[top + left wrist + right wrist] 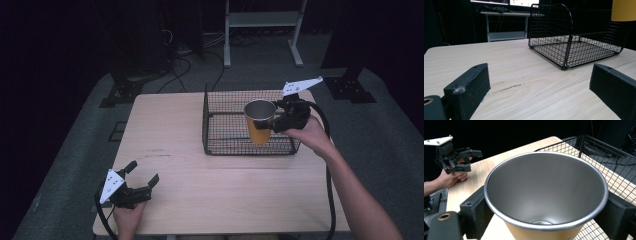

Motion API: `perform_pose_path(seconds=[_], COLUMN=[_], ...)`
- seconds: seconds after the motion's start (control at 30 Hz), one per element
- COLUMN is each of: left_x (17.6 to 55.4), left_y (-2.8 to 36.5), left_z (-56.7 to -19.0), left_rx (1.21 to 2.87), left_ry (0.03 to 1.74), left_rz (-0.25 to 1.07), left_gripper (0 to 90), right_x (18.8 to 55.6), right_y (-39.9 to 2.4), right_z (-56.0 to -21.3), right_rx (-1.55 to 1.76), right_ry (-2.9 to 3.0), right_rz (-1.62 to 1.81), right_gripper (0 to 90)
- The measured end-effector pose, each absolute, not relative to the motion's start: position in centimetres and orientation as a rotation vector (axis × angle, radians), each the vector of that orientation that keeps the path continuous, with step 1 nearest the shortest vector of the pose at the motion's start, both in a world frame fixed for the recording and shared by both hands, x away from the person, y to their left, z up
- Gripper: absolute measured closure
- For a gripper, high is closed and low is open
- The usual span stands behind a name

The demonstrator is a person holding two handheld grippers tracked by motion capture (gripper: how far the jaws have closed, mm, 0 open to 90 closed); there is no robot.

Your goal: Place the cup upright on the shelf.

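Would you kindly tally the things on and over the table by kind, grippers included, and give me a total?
Cups: 1, the yellow cup with a silver inside, held over the basket by the right gripper.
Wire baskets: 1, the black wire basket.
Grippers: 2, the right one and the left gripper, which is open above the table.
Total: 4.

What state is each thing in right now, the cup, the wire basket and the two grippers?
Cup: upright, empty, held above the basket floor.
Wire basket: on the table, nothing resting inside.
Right gripper: shut on the cup, jaws on either side below the rim.
Left gripper: open, holding nothing, low over the table's near left corner.
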State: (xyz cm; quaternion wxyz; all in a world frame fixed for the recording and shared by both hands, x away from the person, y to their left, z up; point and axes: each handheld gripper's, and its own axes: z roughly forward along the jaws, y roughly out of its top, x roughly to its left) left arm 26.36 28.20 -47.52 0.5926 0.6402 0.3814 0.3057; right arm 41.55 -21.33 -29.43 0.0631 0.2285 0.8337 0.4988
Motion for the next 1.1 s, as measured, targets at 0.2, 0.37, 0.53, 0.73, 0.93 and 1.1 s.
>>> perform_pose_path(seconds=[0.2,0.37,0.53,0.73,0.93,1.1], left_x=[26.4,26.4,26.4,26.4,26.4,26.4], left_y=[28.2,28.2,28.2,28.2,28.3,28.3], left_z=[-47.5,-47.5,-47.5,-47.5,-47.5,-47.5], left_rx=[1.489,1.487,1.485,1.485,1.483,1.483], left_ry=[0.886,0.885,0.886,0.884,0.885,0.884], left_rz=[0.711,0.710,0.709,0.707,0.705,0.704], left_gripper=[2.4,2.4,2.4,2.4,2.4,2.4], right_x=[42.3,43.4,44.2,45.4,46.5,47.7], right_y=[-20.8,-20.4,-20.0,-19.6,-19.3,-19.0], right_z=[-29.4,-29.5,-29.7,-30.2,-30.5,-31.5], right_rx=[0.693,0.703,0.717,0.734,0.752,0.778], right_ry=[2.527,2.530,2.527,2.529,2.528,2.528], right_rz=[1.495,1.497,1.496,1.482,1.479,1.469], right_gripper=[12.2,12.1,12.1,12.2,12.1,12.1])
